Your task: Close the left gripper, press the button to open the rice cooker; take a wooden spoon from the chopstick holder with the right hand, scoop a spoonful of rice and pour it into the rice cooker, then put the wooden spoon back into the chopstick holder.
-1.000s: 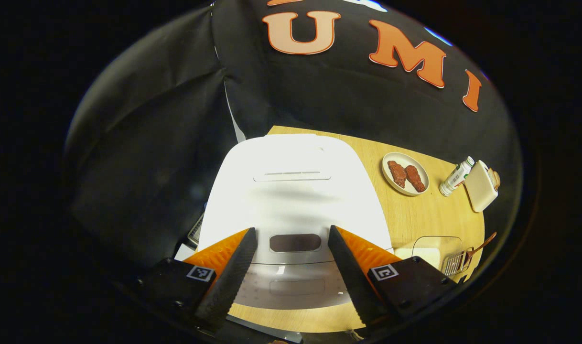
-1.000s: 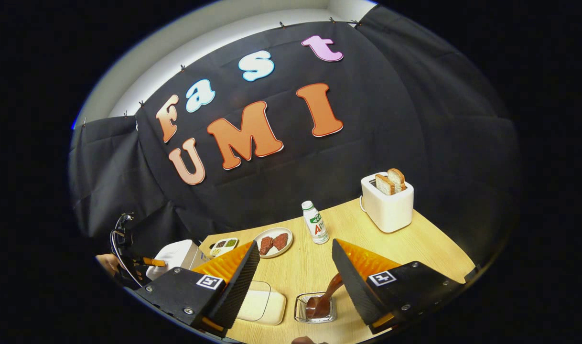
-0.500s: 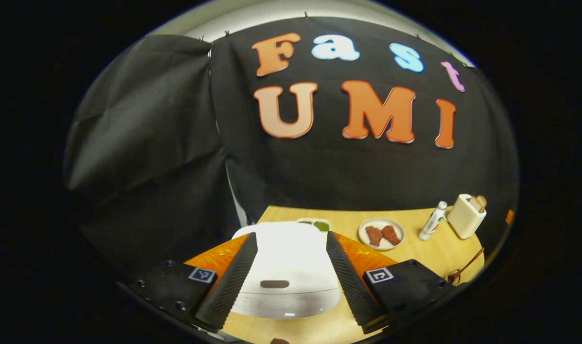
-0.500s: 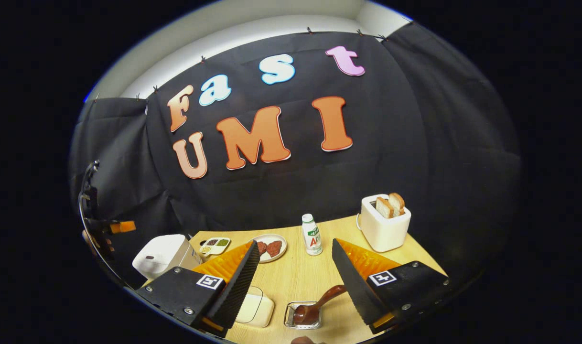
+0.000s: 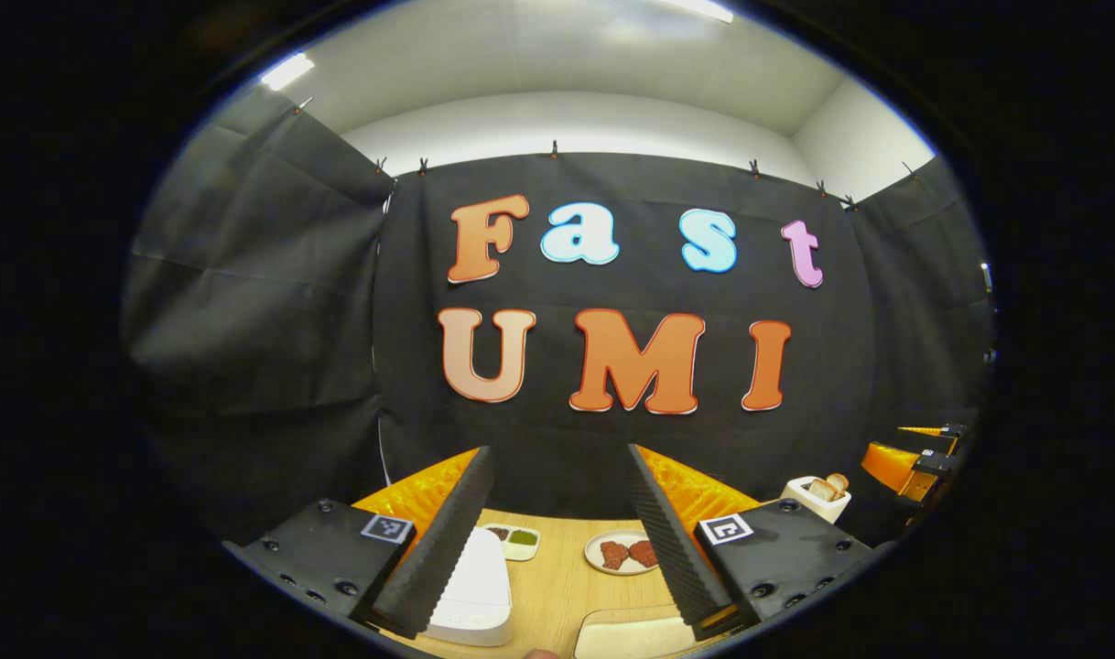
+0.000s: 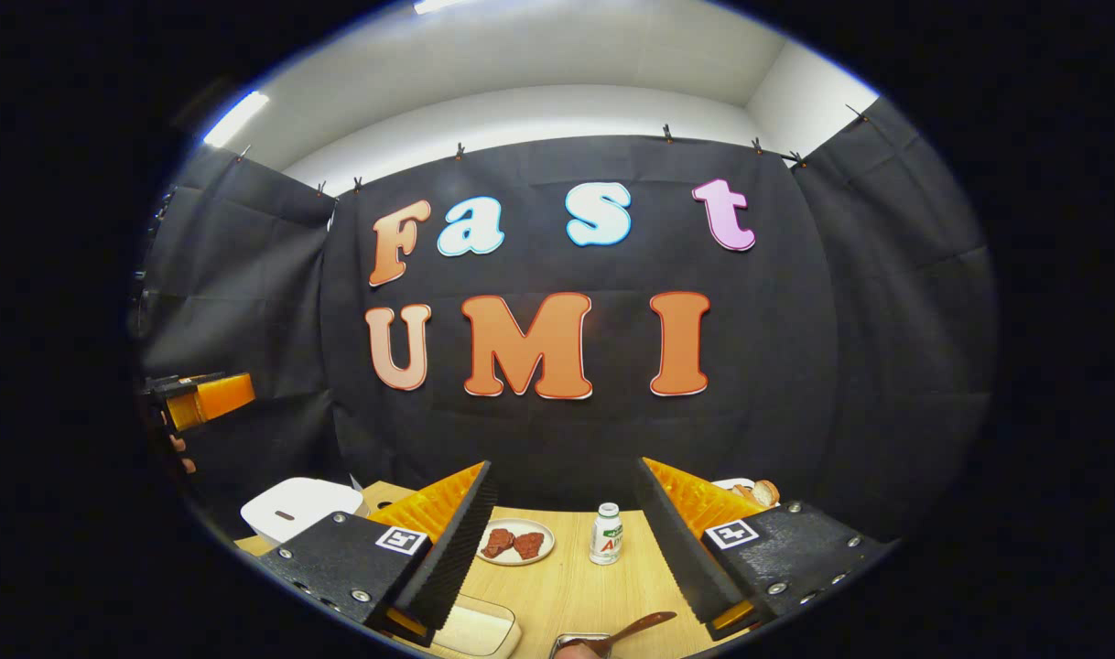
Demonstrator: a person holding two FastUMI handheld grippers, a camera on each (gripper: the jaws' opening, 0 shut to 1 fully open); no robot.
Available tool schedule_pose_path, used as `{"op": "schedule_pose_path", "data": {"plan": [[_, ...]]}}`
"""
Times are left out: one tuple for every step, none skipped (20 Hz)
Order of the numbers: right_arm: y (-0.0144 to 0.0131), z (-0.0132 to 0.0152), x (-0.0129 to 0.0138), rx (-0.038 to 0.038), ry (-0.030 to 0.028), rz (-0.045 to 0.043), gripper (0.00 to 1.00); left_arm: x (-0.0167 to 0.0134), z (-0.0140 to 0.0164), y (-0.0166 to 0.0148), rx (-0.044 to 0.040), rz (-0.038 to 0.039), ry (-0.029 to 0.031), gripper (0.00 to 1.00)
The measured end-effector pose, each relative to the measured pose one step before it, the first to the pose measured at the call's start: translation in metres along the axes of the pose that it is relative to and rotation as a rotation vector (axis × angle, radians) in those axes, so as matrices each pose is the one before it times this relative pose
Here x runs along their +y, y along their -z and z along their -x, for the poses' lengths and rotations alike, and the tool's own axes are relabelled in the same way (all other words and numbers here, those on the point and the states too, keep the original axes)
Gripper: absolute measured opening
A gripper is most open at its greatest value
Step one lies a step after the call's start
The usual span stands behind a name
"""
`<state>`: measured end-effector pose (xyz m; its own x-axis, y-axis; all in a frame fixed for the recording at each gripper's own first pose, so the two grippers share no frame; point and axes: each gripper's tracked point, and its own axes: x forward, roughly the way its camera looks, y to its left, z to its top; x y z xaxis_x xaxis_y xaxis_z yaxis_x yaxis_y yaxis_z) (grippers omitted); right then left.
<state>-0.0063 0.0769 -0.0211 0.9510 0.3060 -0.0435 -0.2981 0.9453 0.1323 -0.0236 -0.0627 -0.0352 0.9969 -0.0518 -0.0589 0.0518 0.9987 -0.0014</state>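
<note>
Left gripper [image 5: 557, 540]: held level above the table, jaws spread wide with nothing between them; it appears again at the left edge of the right gripper view, raised, with a hand below it.
Right gripper [image 6: 565, 554]: jaws wide apart and empty, raised over the wooden table [image 6: 567, 586]; its fingers also show at the far right of the left gripper view.
Wooden spoon [image 6: 633, 628]: in the right gripper view, at the bottom edge, handle slanting up to the right out of the chopstick holder [image 6: 578, 642], of which just the rim can be seen.
Rice container [image 6: 480, 630]: pale tray at the near table edge, left of the holder; whether it holds rice is too unclear to tell.
Rice cooker [image 5: 470, 586]: white, lid down, at the table's left end behind the left finger.
Plate [image 6: 515, 542]: round and pale, carrying two reddish-brown pieces of meat, mid-table.
Bottle [image 6: 605, 534]: white with a white cap, upright just right of the plate; its green-and-red label is too small to read.
Divided dish [image 5: 512, 540]: behind the cooker in the left gripper view, compartments of dark and green food.
Toaster [image 5: 818, 494]: white, two bread slices standing in its slots, at the table's far right.
</note>
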Motion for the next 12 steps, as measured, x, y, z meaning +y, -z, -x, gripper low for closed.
{"op": "schedule_pose_path", "data": {"plan": [[-0.00157, -0.00032, 0.00310, -0.00797, -0.01084, -0.01052, 0.95, -0.00311, 0.00306, -0.00450, -0.02254, -0.01258, -0.00226, 0.99], [-0.00044, -0.00025, 0.00028, -0.00285, 0.00148, -0.00862, 0.95, -0.00165, 0.00276, 0.00190, -0.00211, -0.01142, -0.00269, 0.99], [0.00050, -0.00134, -0.00134, -0.00520, -0.00319, -0.00686, 0.95, -0.00366, 0.00097, 0.00347, -0.00111, -0.00437, -0.00240, 0.99], [0.00009, -0.00080, -0.00041, -0.00387, 0.00095, -0.00243, 0.95, -0.00414, 0.00238, 0.00534, 0.00970, -0.00101, 0.00427, 0.98], [0.00164, -0.00049, -0.00409, 0.00058, 0.00650, -0.00412, 0.95, -0.00369, 0.00184, 0.00333, 0.00520, 0.00053, 0.00995, 0.98], [0.00130, -0.00128, -0.00089, 0.00009, 0.00331, -0.00429, 0.95, -0.00060, 0.00105, 0.00414, 0.01106, -0.00052, -0.00013, 0.99], [0.00070, -0.00056, -0.00222, 0.00051, 0.00377, -0.00197, 0.95, 0.00255, -0.00088, 0.00047, 0.00353, 0.00008, 0.00071, 0.99], [0.00087, -0.00081, -0.00086, 0.00327, -0.00128, 0.00111, 0.95, 0.00270, -0.00132, 0.00173, 0.00659, -0.00262, -0.00575, 0.99], [0.00207, -0.00042, -0.00125, 0.00461, 0.00424, 0.00392, 0.95, 0.00253, -0.00108, 0.00087, 0.00497, 0.00226, -0.00121, 0.98], [-0.00083, -0.00002, 0.00000, -0.00334, -0.00354, 0.00319, 0.95, 0.00232, -0.00132, 0.00005, 0.00291, 0.00241, -0.00248, 0.99], [-0.00032, -0.00083, -0.00061, 0.00201, 0.00408, 0.00405, 0.95, 0.00221, -0.00027, 0.00165, 0.00466, 0.00127, -0.00393, 0.99], [0.00108, -0.00030, -0.00039, 0.00076, -0.00151, 0.00450, 0.95, 0.00303, -0.00076, 0.00258, 0.00335, 0.00106, -0.00708, 0.99]]}}
